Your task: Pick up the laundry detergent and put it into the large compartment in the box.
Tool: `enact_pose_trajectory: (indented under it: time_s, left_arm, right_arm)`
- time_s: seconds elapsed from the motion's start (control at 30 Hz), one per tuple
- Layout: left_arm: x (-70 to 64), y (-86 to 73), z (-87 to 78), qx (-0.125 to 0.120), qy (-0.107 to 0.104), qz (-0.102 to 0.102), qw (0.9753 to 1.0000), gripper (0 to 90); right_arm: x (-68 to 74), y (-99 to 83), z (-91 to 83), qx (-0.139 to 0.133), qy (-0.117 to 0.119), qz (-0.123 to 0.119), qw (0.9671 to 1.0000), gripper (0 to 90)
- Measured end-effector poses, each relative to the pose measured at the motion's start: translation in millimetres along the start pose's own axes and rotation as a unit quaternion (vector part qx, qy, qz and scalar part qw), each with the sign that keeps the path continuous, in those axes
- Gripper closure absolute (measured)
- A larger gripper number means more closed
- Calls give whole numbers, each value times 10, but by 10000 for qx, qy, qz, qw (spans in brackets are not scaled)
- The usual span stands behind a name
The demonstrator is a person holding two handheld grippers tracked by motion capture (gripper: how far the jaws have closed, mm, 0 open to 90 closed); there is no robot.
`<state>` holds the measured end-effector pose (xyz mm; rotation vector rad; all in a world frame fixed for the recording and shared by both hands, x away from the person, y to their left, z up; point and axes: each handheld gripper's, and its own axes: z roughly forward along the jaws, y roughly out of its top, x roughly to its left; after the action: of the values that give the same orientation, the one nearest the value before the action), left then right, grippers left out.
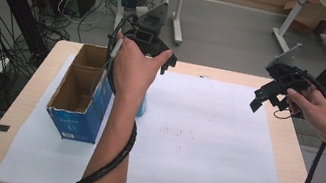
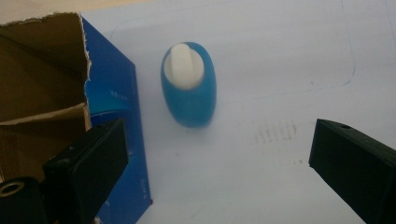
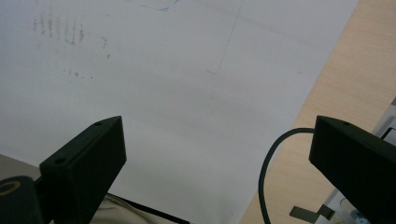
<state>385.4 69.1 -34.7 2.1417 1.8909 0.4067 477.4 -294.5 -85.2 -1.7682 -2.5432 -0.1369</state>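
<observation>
There is one small blue plastic bottle with a white cap (image 2: 188,86), one open cardboard box with blue outer sides (image 1: 80,94), one large white paper sheet (image 1: 202,144) and one light wooden table (image 1: 288,144) under it. Two hand-held black grippers are in use.

The blue bottle stands upright on the white sheet, just beside the box, on the side of the box that faces the middle of the table. In the high view the person's left forearm covers nearly all of it — only a thin blue strip is visible. The left gripper (image 2: 219,154) hangs above the bottle with its jaws spread wide, and the bottle is seen between them but farther off, not touched. The bottle looks a little blurred in the left gripper view.

The right gripper (image 3: 217,158) is held over the right part of the sheet, well apart from the bottle, jaws also spread wide and holding nothing.

The box carries some white writing on its blue side, but it is too small and unsharp to read. On the sheet I see faint pen lines and a patch of reddish-brown marks (image 1: 177,132); no words can be made out. The box's top edges are torn, and its inside is divided in two compartments.
</observation>
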Motion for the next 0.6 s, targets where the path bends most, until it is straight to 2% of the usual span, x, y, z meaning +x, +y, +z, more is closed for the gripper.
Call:
enact_pose_trajectory:
  time_s: [0.33, 0.6]
  left_arm:
    - [72, 206, 61, 114, 12, -82, 9999, 52]
    - [144, 306, 140, 169, -21, -222, 9996, 52]
  right_arm:
    - [-10, -87, -58, -67, 20, -20, 10000, 36]
    - [8, -129, -84, -94, 12, -43, 9999, 36]
